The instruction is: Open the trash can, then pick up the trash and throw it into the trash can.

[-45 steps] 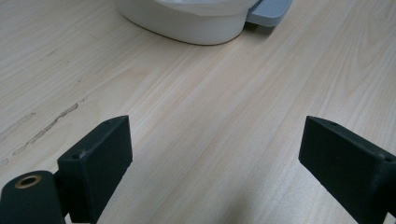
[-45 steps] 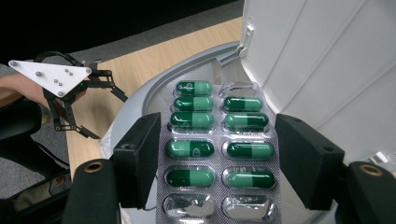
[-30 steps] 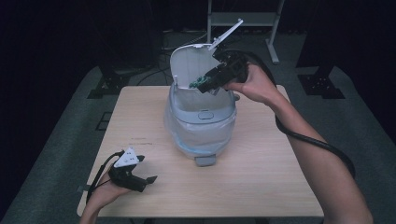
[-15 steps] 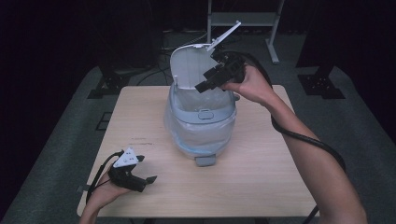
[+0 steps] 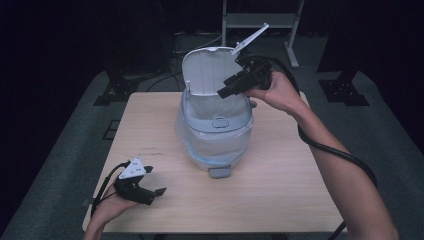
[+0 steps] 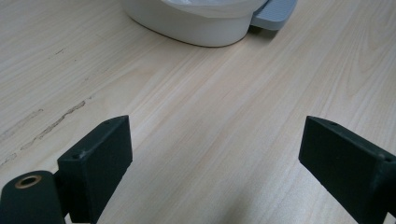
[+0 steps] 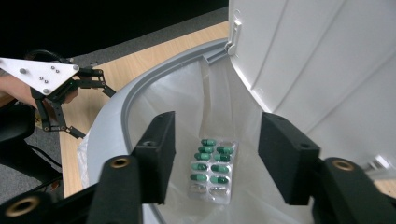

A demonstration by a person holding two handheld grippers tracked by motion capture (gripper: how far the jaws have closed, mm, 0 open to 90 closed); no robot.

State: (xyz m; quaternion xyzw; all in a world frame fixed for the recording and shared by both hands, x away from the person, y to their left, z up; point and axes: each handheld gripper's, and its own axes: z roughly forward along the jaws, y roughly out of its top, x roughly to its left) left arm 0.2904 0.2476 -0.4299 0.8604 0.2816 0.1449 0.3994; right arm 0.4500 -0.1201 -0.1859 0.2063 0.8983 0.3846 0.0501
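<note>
blister pack (image 7: pixel 212 170): silvery foil sheet with two rows of green capsules, some pockets apparently empty, lying inside the pedal bin (image 5: pixel 215 132) on the thin translucent white liner (image 7: pixel 187 116), seen between the right gripper's jaws in the right gripper view. it is not touched by either jaw.

pedal bin: rounded pale grey-white plastic body, smooth, with a grey rim; stands near the middle of the light wood-grain worktop (image 5: pixel 280 190). grey ribbed pedal (image 5: pixel 220 172) at its foot, on the person's side. lid (image 5: pixel 207 70) hinged up, white moulded plastic, ribbed inner face.

right gripper (image 5: pixel 225 92): held in the right hand (image 5: pixel 277 92) over the bin mouth, just in front of the raised lid; black blocky jaws parted, nothing between them. thick black cable trails along the forearm.

left gripper (image 5: pixel 157 191): resting low at the near left corner of the worktop in the left hand (image 5: pixel 107 207), well apart from the bin; grey three-cornered plate on top; flat matte-black jaws spread wide, empty, bare wood between them.
</note>
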